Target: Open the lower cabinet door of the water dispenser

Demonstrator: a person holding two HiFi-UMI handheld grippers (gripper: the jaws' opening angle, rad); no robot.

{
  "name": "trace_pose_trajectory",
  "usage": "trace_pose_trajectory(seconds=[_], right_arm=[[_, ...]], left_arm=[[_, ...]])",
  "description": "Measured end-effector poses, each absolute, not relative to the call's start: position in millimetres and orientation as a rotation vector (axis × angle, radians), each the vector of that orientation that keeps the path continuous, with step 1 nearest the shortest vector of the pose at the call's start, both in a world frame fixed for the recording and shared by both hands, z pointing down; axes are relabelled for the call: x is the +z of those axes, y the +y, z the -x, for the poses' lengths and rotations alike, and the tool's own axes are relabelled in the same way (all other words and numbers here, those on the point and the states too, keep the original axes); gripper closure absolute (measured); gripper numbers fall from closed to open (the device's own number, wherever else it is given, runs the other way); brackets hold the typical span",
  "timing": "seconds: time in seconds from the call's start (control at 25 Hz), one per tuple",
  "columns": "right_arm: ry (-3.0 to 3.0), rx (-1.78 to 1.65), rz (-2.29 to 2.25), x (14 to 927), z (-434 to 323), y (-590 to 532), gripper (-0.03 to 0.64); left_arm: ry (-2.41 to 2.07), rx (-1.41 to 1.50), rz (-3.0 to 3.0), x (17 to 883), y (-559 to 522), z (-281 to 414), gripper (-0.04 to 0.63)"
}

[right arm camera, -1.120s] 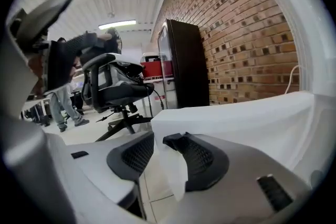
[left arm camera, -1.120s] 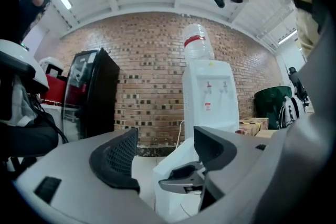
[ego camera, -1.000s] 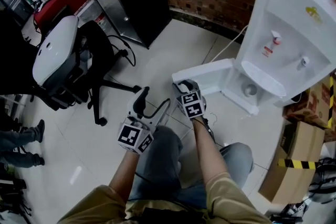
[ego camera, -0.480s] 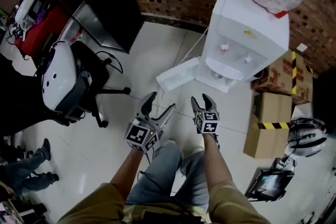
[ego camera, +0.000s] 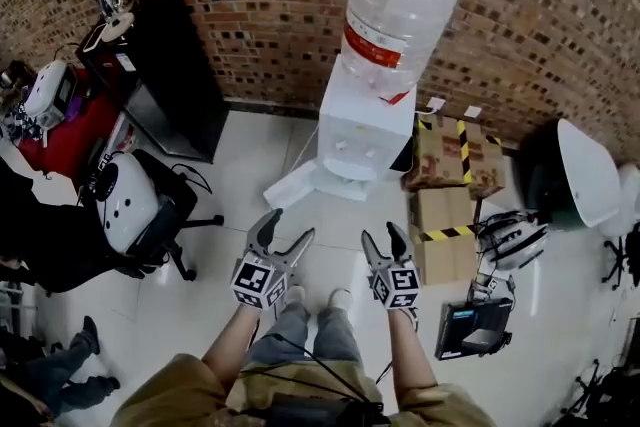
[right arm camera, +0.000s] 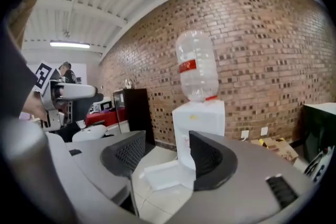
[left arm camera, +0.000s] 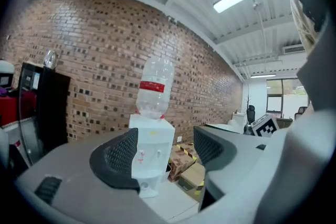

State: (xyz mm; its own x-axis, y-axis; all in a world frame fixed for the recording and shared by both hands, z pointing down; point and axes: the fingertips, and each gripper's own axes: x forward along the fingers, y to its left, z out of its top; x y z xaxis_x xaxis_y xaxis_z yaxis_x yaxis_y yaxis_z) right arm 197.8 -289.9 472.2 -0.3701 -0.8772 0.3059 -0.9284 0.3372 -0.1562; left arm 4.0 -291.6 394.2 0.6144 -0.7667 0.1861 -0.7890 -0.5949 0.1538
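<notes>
The white water dispenser [ego camera: 362, 133] with its clear bottle [ego camera: 398, 3] stands against the brick wall. Its lower cabinet door [ego camera: 292, 185] is swung out to the left, wide open above the floor. Both grippers hang well in front of it, apart from the door. My left gripper [ego camera: 285, 227] is open and empty; in the left gripper view the dispenser [left arm camera: 152, 157] shows between its pads. My right gripper [ego camera: 384, 235] has its jaws opening with nothing between them; in the right gripper view the dispenser [right arm camera: 202, 115] and open door [right arm camera: 163, 176] lie beyond it.
A tall black cabinet [ego camera: 165, 75] stands left of the dispenser, with a white-backed office chair [ego camera: 130, 205] in front of it. Taped cardboard boxes [ego camera: 445, 155] sit right of the dispenser. A black bin with white lid [ego camera: 570, 180] and loose gear [ego camera: 508, 240] are further right.
Both grippers rose and drew back from the dispenser. The right gripper, shut at the door's edge a second ago, has let go and opened. The door stays open.
</notes>
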Motion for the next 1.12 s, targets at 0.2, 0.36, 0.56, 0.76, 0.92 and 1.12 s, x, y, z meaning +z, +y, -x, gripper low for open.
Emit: trace_pose_trajectory(seconds=[0.2, 0.36, 0.56, 0.76, 0.92, 1.12], right_arm=[[-2.521, 0.353, -1.786, 371.4, -194.1, -251.2, 0.196], [-2.562, 0.268, -1.830, 336.5, -203.4, -224.1, 0.186], [-2.556, 0.163, -1.831, 319.9, -232.4, -200.6, 0.189], [-2.520, 0.120, -1.891, 306.1, -268.0, -181.3, 0.193], [-2.528, 0.058, -1.883, 290.5, -278.9, -171.4, 0.193], [-2.563, 0.018, -1.854, 275.9, -279.6, -162.7, 0.193]], left_arm=[[-1.246, 0.111, -2.708, 320.3, -267.5, -12.5, 0.272], [-1.244, 0.093, -2.742, 299.5, -239.6, -30.8, 0.272], [-1.362, 0.043, -2.681, 293.6, -211.2, -51.6, 0.272], [-1.430, 0.023, -2.706, 281.6, -187.4, -78.1, 0.272], [-1.455, 0.004, -2.720, 267.9, -177.4, -88.3, 0.272], [-1.498, -0.047, -2.739, 256.7, -172.1, -98.3, 0.272]])
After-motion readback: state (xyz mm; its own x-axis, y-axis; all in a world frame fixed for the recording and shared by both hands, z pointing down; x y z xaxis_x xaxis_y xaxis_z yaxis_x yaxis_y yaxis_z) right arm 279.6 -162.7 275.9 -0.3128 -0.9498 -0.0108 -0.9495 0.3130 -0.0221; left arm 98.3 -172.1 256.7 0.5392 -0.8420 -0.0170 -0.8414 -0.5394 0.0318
